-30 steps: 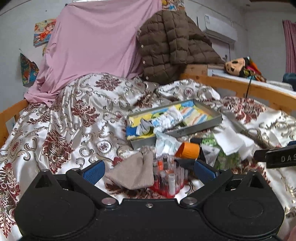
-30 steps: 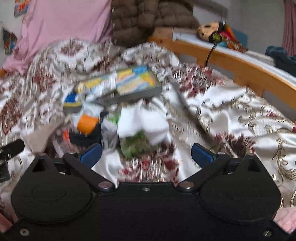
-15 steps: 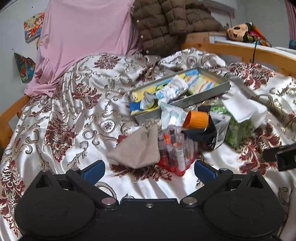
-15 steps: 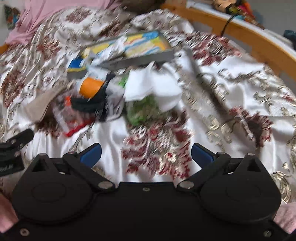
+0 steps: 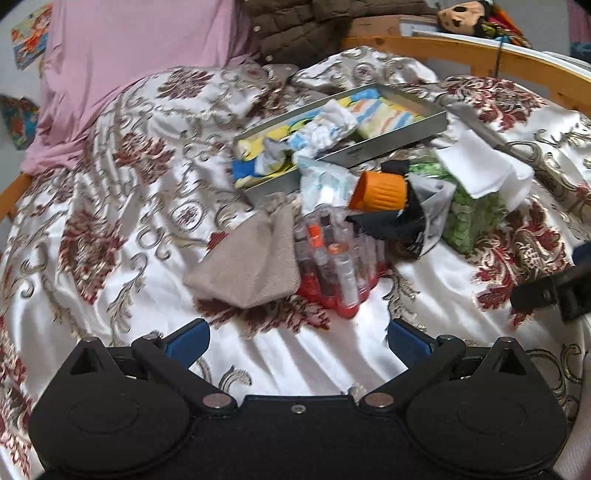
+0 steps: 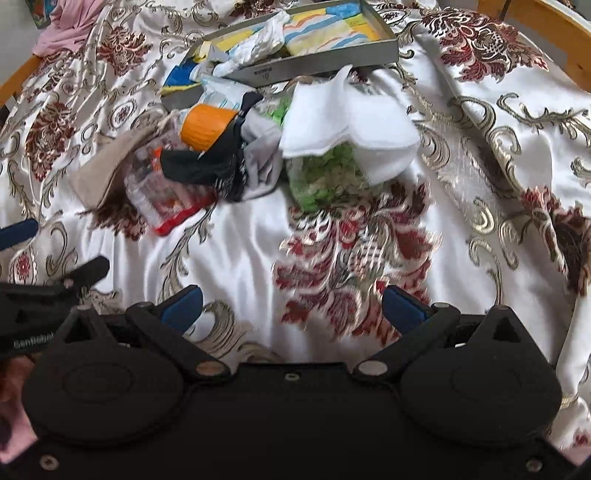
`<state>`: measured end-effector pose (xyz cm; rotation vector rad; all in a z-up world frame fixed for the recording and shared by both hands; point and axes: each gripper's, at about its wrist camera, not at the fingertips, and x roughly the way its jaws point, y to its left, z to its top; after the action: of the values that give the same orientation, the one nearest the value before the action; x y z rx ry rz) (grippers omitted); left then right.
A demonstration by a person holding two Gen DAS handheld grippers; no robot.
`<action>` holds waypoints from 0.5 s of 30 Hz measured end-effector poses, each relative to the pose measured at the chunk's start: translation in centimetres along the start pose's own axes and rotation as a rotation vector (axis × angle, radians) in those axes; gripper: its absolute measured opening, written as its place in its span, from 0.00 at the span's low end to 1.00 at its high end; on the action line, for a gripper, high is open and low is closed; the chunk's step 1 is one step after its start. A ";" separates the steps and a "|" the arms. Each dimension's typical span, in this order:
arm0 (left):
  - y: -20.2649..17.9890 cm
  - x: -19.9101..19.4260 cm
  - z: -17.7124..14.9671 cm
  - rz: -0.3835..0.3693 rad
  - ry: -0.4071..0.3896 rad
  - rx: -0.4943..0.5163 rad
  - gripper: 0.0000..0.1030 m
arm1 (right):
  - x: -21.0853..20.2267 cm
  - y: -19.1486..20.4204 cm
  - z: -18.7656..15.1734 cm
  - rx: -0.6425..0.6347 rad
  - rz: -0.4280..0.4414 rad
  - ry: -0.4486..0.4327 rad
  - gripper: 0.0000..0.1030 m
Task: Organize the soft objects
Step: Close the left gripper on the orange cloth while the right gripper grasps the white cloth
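A heap of soft things lies on the patterned bedspread (image 5: 110,229): a beige cloth (image 5: 251,262), a white folded cloth (image 5: 484,170) (image 6: 347,118), a black and grey garment (image 5: 402,218) (image 6: 221,162), a green speckled bag (image 6: 328,181) and an orange cap (image 5: 380,190) (image 6: 205,125). A clear pack of tubes (image 5: 332,266) lies beside the beige cloth. A grey tray (image 5: 399,138) (image 6: 321,61) behind the heap holds colourful cloths and a white sock. My left gripper (image 5: 297,341) is open, short of the heap. My right gripper (image 6: 291,306) is open over bare bedspread.
A pink sheet (image 5: 122,55) and a brown quilted jacket (image 5: 306,22) are piled at the head of the bed. A wooden bed rail (image 5: 498,62) (image 6: 546,33) curves along the right side. The other gripper shows at the edge of each view.
Both grippers have risen and tilted downward, so the heap and tray now sit higher in each view. Both stay open. Nothing on the bed has moved.
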<state>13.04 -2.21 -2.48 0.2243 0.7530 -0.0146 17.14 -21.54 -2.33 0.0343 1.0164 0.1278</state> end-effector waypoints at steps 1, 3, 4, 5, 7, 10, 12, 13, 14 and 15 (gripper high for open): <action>0.0 0.0 0.1 -0.008 -0.015 0.010 0.99 | 0.0 -0.3 0.3 -0.004 -0.002 -0.009 0.99; -0.2 -0.2 0.3 -0.021 -0.054 0.033 0.99 | -0.1 -1.0 1.1 0.007 -0.001 -0.033 0.99; -0.4 -0.3 0.5 -0.026 -0.081 0.050 0.99 | -0.1 -1.5 1.5 0.020 0.003 -0.049 0.99; -0.6 -0.3 0.6 -0.028 -0.104 0.065 0.99 | -0.1 -1.9 1.9 0.032 0.004 -0.064 0.99; -1.0 -0.4 0.9 -0.032 -0.143 0.102 0.99 | -0.3 -2.6 2.6 0.058 0.009 -0.100 0.99; -1.8 -0.2 1.4 -0.046 -0.186 0.154 0.99 | -0.4 -3.7 3.6 0.087 0.037 -0.160 0.99; -2.3 0.1 1.7 -0.060 -0.204 0.188 0.99 | -0.6 -4.3 3.9 0.084 0.057 -0.197 0.99; -2.6 0.3 1.9 -0.069 -0.212 0.208 0.99 | -0.6 -4.4 4.2 0.076 0.071 -0.223 0.99; -2.8 0.5 2.0 -0.077 -0.221 0.228 0.99 | -0.8 -4.6 4.4 0.065 0.081 -0.244 0.99; -2.9 0.8 2.1 -0.082 -0.229 0.242 0.99 | -0.7 -4.7 4.7 0.055 0.086 -0.266 0.99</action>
<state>14.76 -5.44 -2.05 0.4152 0.5309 -0.2073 21.20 -26.16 0.36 0.1419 0.7523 0.1695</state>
